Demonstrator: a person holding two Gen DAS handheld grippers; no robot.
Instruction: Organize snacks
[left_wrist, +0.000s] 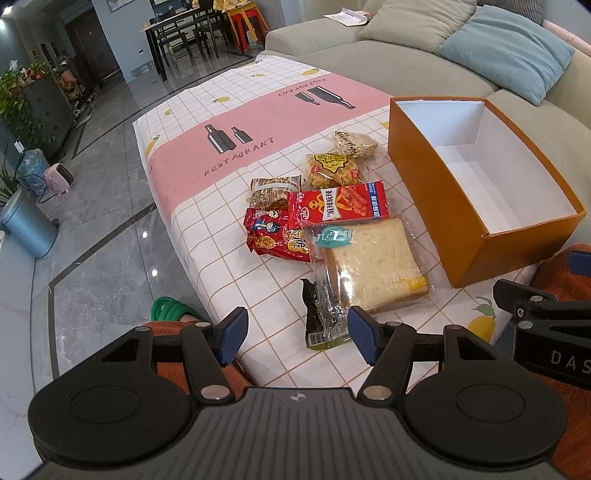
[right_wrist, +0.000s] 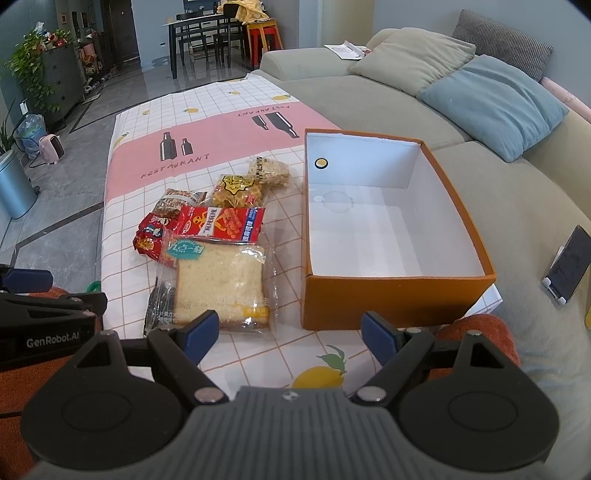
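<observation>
Several snack packs lie in a pile on the tablecloth (left_wrist: 207, 122): a wrapped bread slice (left_wrist: 373, 266) (right_wrist: 221, 280), a red stick-snack bag (left_wrist: 338, 203) (right_wrist: 225, 221), a red bag (left_wrist: 273, 236), a yellow waffle bag (left_wrist: 332, 170), a brown bar pack (left_wrist: 271, 190), a rice-crisp pack (left_wrist: 354, 144) and a dark pack (left_wrist: 319, 321) under the bread. An empty orange box (left_wrist: 439, 192) (right_wrist: 388, 302) stands to their right. My left gripper (left_wrist: 299, 336) is open over the near table edge, just before the dark pack. My right gripper (right_wrist: 288, 336) is open, just before the bread and the box.
A grey sofa (right_wrist: 498, 192) with beige and blue cushions (right_wrist: 495, 103) runs behind and right of the table. A phone on a stand (right_wrist: 567, 266) sits on the sofa. A bin (left_wrist: 26, 229), plants and a dining table (left_wrist: 184, 33) stand on the tiled floor to the left.
</observation>
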